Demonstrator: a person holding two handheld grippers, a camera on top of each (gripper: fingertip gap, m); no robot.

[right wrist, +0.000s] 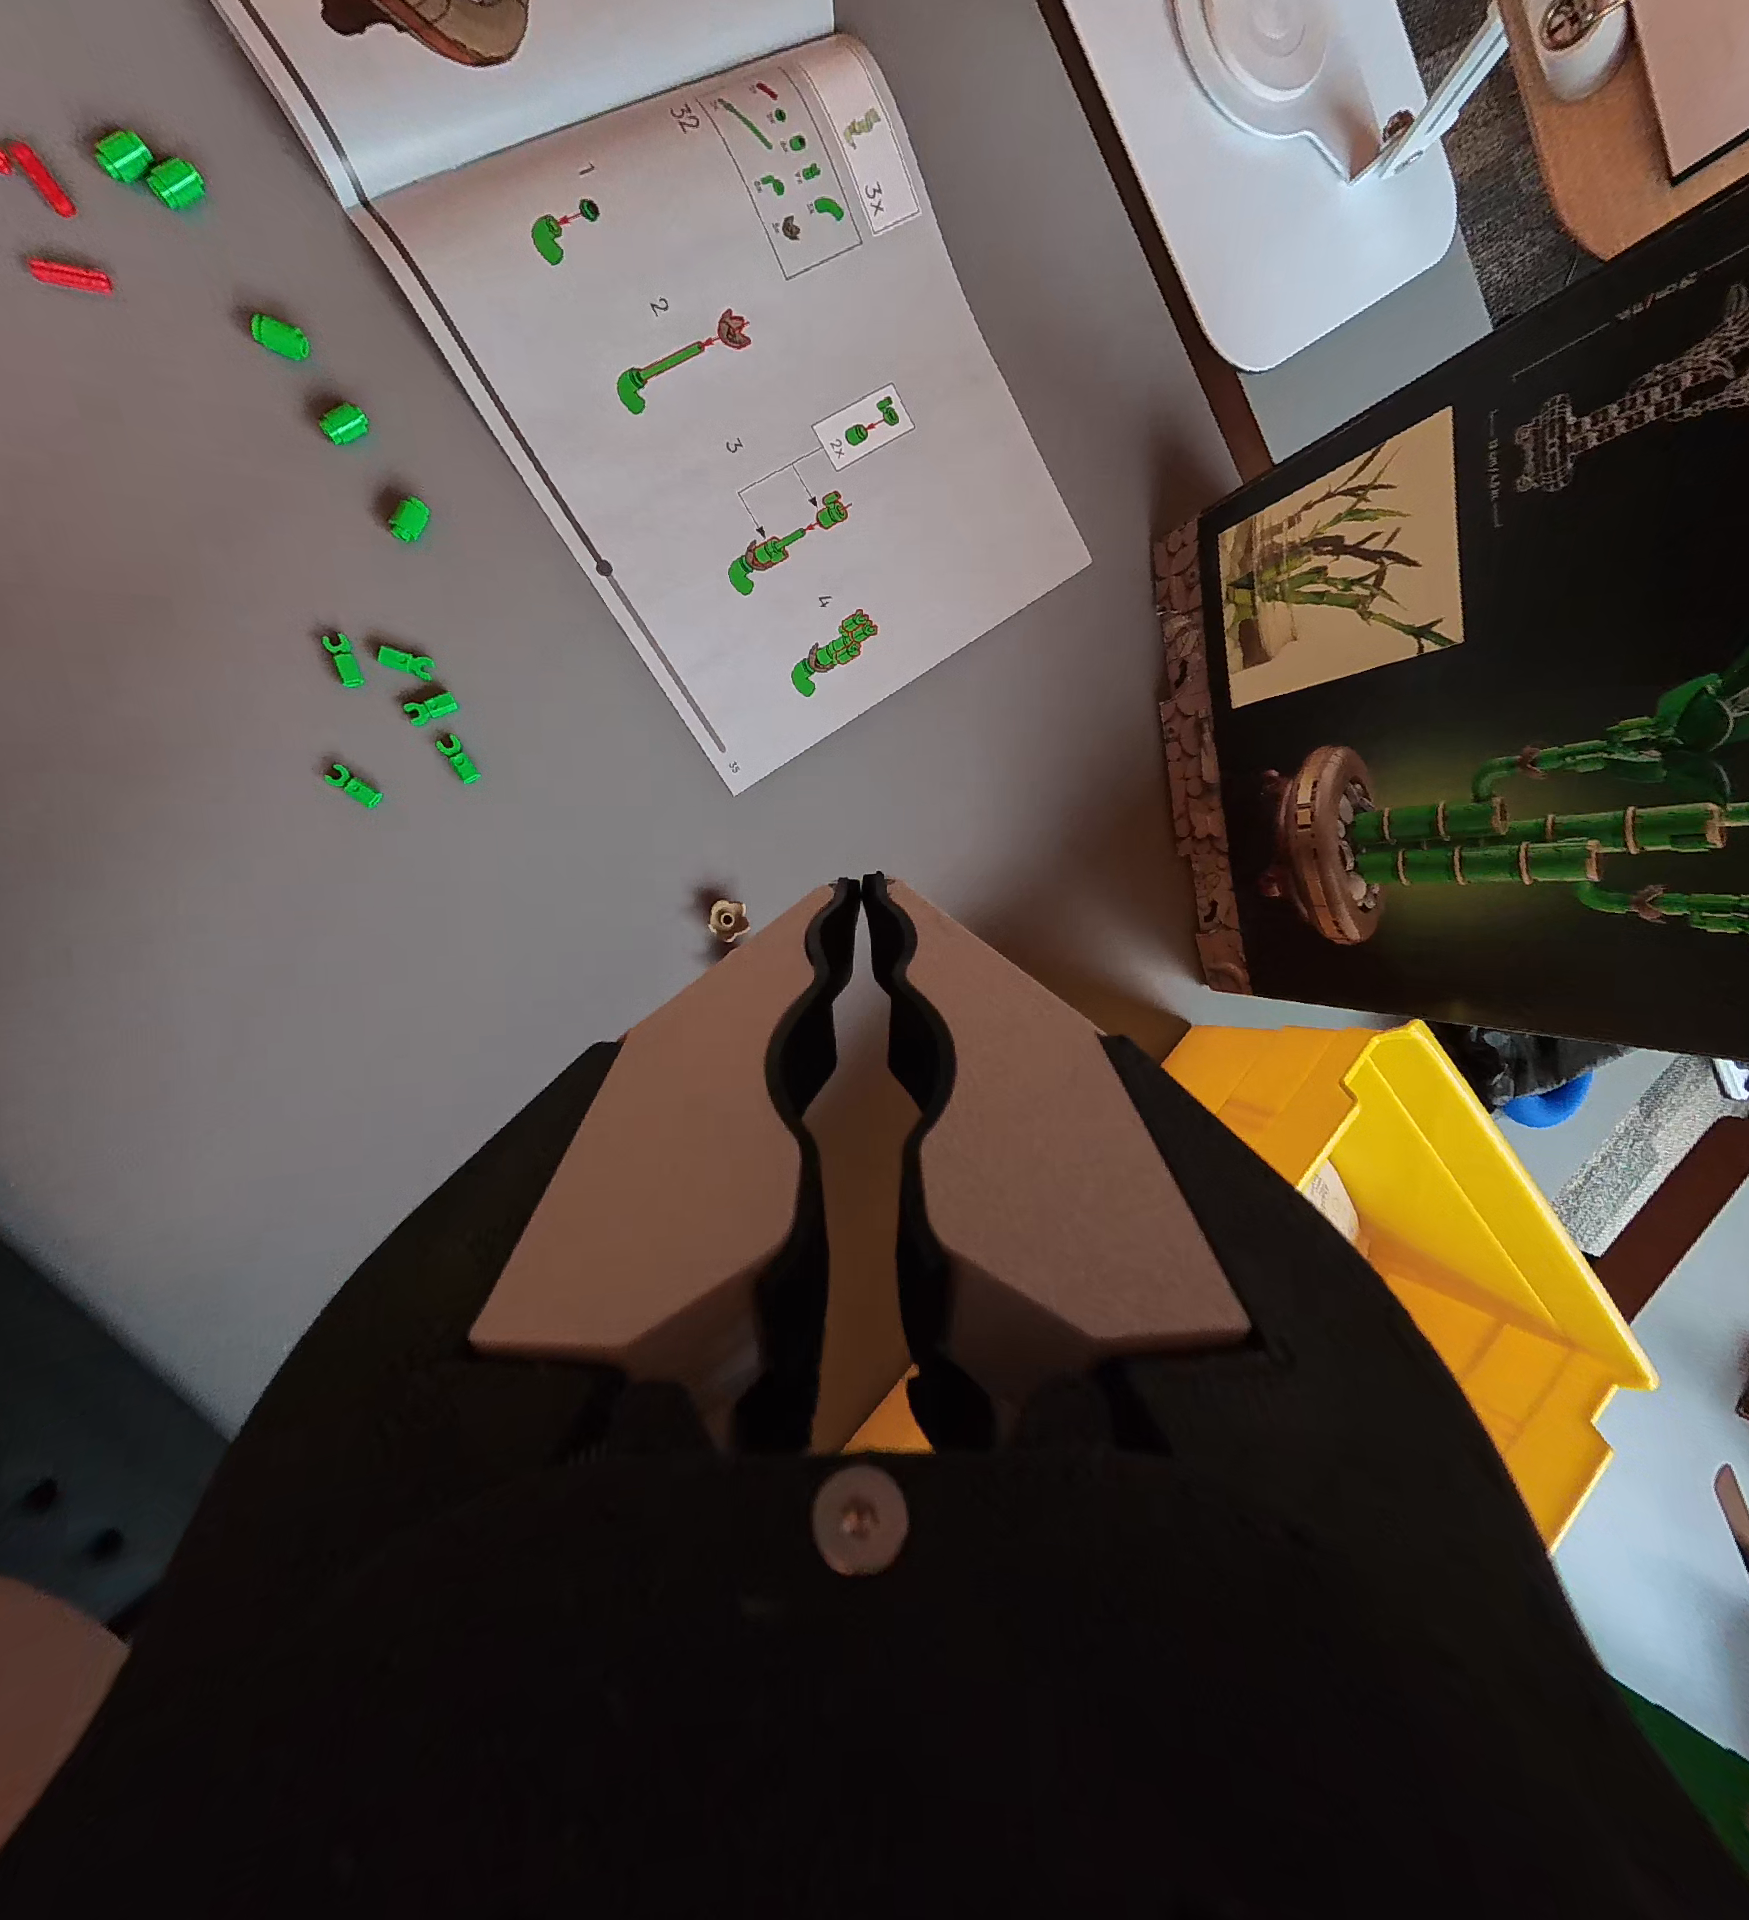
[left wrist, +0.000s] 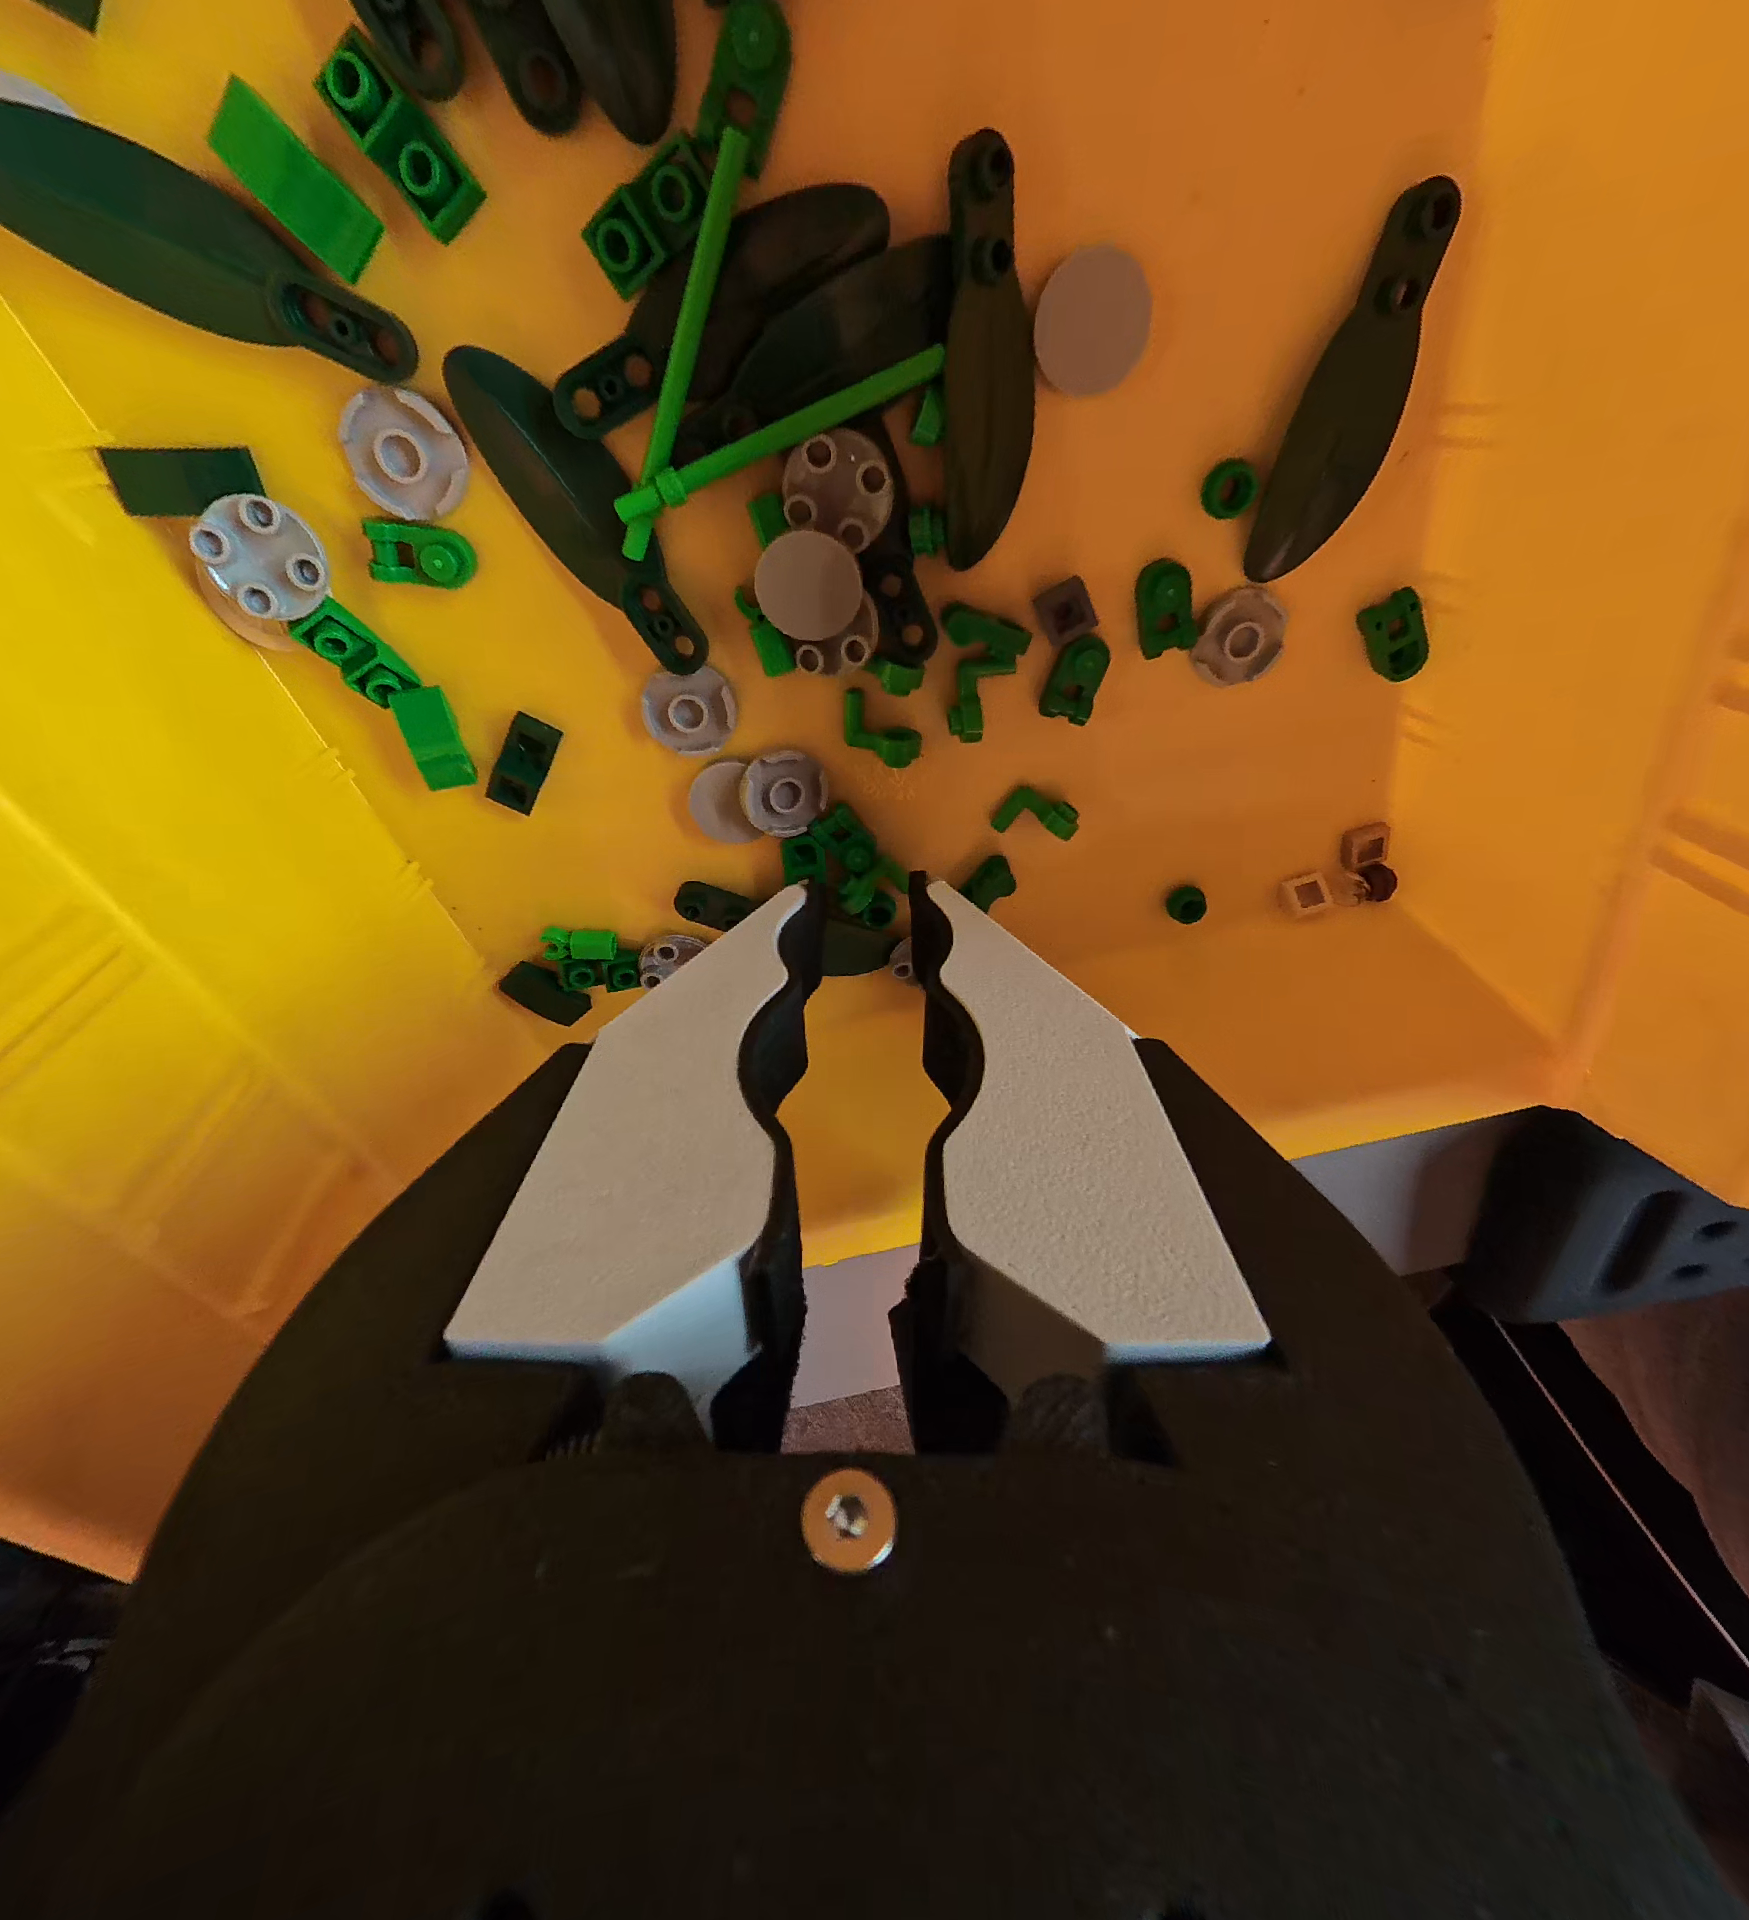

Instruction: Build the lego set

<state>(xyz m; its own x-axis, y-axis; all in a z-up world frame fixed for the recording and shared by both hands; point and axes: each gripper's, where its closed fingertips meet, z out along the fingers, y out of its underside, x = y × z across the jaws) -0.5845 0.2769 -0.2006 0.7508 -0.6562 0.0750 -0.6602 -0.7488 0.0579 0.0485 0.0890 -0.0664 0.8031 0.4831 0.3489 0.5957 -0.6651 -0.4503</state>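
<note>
left gripper [left wrist: 862, 883] jaws released over yellow bin [left wrist: 1213, 997], hiding small green pieces [left wrist: 854, 862] | right gripper [right wrist: 862, 883] jaws clenched, empty, above bare grey tabletop [right wrist: 558, 883] beside tan stud [right wrist: 728, 918]

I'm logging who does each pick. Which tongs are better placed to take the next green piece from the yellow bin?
Left. The left tongs are open, tips just above small green pieces on the yellow bin floor. The right tongs are shut over the grey table.
</note>
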